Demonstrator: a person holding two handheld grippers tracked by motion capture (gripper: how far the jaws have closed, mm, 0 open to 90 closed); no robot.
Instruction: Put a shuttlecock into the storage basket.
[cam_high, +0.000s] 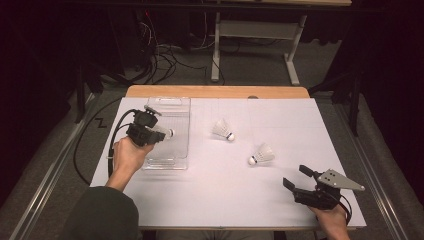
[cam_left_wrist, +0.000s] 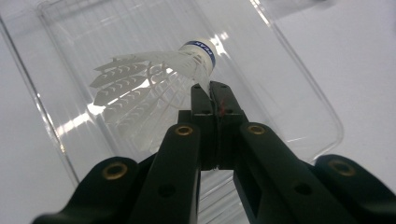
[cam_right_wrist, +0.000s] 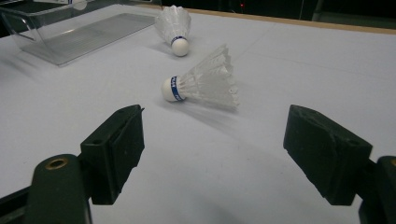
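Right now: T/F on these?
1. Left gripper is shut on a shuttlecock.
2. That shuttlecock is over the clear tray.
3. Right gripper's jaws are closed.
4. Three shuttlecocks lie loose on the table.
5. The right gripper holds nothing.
1. True. The left gripper is shut on the held shuttlecock, pinching its skirt just below the cork.
2. True. It hangs above the clear tray.
3. False. The right gripper has its jaws wide apart.
4. False. Two lie loose on the white table: the far shuttlecock and the near shuttlecock.
5. True. Nothing sits between its jaws; the near shuttlecock lies ahead of them.
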